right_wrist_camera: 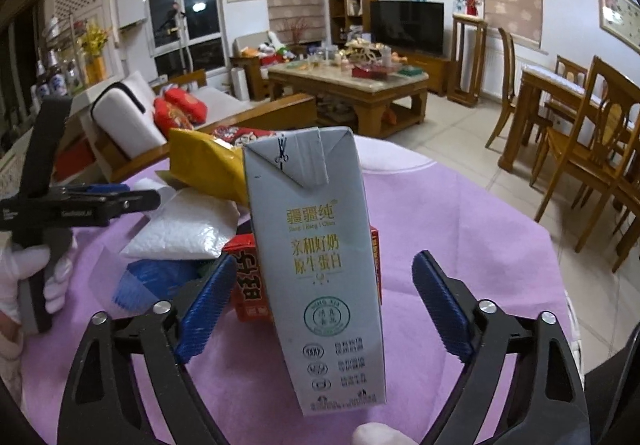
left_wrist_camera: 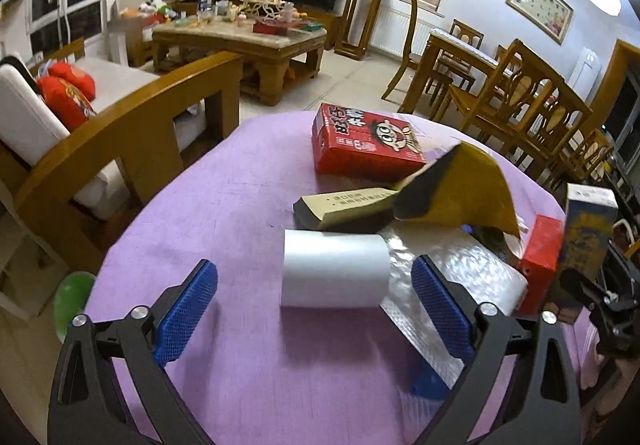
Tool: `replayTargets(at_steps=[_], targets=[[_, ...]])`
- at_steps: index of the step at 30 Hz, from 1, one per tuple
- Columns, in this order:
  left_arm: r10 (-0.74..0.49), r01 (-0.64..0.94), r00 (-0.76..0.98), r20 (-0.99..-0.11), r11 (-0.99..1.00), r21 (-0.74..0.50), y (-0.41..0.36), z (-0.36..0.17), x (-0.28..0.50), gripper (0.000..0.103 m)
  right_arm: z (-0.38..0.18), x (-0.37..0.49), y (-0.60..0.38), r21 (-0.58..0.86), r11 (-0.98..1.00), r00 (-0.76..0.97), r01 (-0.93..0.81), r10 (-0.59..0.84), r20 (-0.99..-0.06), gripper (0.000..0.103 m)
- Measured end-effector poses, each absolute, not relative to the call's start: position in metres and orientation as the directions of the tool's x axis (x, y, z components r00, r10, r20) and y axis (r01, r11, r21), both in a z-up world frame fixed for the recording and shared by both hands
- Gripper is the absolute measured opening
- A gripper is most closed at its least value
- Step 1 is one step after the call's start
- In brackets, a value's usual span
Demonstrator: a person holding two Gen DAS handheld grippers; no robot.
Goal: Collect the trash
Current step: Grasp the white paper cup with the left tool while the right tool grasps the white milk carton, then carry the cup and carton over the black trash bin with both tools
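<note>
On the purple tablecloth (left_wrist_camera: 240, 197) lies a heap of trash. A white roll (left_wrist_camera: 334, 269) lies between the fingers of my left gripper (left_wrist_camera: 314, 265), which is open, its blue pads clear of the roll. Behind the roll are a brown-and-black box (left_wrist_camera: 344, 209), a yellow bag (left_wrist_camera: 460, 189), a large red carton (left_wrist_camera: 364, 145) and a white bubble mailer (left_wrist_camera: 460, 273). A grey milk carton (right_wrist_camera: 320, 265) stands upright between the fingers of my right gripper (right_wrist_camera: 324, 259), also open, with gaps on both sides. A small red box (right_wrist_camera: 248, 285) sits just behind it.
A wooden sofa armrest (left_wrist_camera: 132, 117) stands close to the table's left side, with a green object (left_wrist_camera: 72, 297) on the floor below. Dining chairs (left_wrist_camera: 520, 97) are to the right. A gloved hand (right_wrist_camera: 24, 269) holds the left gripper. A blue item (right_wrist_camera: 148, 277) lies under the mailer.
</note>
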State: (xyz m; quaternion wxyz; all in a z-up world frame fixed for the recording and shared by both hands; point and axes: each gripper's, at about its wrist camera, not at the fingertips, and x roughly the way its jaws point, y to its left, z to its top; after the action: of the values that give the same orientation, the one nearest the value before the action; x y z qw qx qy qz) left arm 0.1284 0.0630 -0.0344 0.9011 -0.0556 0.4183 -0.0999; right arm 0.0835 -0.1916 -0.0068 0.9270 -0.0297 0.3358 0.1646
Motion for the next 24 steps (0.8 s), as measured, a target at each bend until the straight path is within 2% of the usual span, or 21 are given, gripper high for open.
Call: replayTargets(at_steps=[2, 4, 6, 8, 11, 15, 16, 17, 24], targets=[[-0.235, 0.132, 0.619, -0.749, 0.972, -0.196, 0.065, -0.040, 0.131, 0.074, -0.009, 0.089, -0.190, 0.063, 0.941, 0.708, -0.333, 0.294, -0.643, 0.070], [-0.250, 0.131, 0.625, -0.740, 0.968, -0.216, 0.068, -0.042, 0.131, 0.061, -0.014, 0.091, -0.195, 0.075, 0.937, 0.697, -0.340, 0.305, -0.649, 0.064], [-0.249, 0.120, 0.628, -0.737, 0.967, -0.225, 0.071, -0.041, 0.130, 0.054, -0.014, 0.092, -0.196, 0.077, 0.939, 0.702, -0.336, 0.304, -0.644, 0.057], [-0.261, 0.119, 0.629, -0.732, 0.963, -0.242, 0.075, -0.041, 0.127, 0.054, -0.014, 0.090, -0.200, 0.089, 0.938, 0.705, -0.335, 0.312, -0.637, 0.043], [-0.271, 0.124, 0.639, -0.720, 0.960, -0.251, 0.075, -0.037, 0.124, 0.053, -0.013, 0.087, -0.202, 0.107, 0.935, 0.701, -0.337, 0.325, -0.635, 0.042], [-0.278, 0.133, 0.660, -0.698, 0.958, -0.256, 0.077, -0.027, 0.115, 0.043, -0.010, 0.078, -0.212, 0.134, 0.932, 0.703, -0.337, 0.344, -0.622, 0.042], [-0.283, 0.139, 0.665, -0.691, 0.956, -0.258, 0.077, -0.025, 0.113, 0.031, -0.007, 0.075, -0.215, 0.140, 0.931, 0.706, -0.337, 0.348, -0.616, 0.042], [-0.284, 0.145, 0.671, -0.685, 0.956, -0.254, 0.078, -0.021, 0.108, 0.026, -0.003, 0.071, -0.216, 0.149, 0.930, 0.711, -0.336, 0.355, -0.607, 0.042], [-0.289, 0.167, 0.690, -0.664, 0.956, -0.243, 0.076, -0.010, 0.084, 0.015, 0.015, 0.036, -0.240, 0.246, 0.910, 0.722, -0.334, 0.415, -0.554, 0.042]])
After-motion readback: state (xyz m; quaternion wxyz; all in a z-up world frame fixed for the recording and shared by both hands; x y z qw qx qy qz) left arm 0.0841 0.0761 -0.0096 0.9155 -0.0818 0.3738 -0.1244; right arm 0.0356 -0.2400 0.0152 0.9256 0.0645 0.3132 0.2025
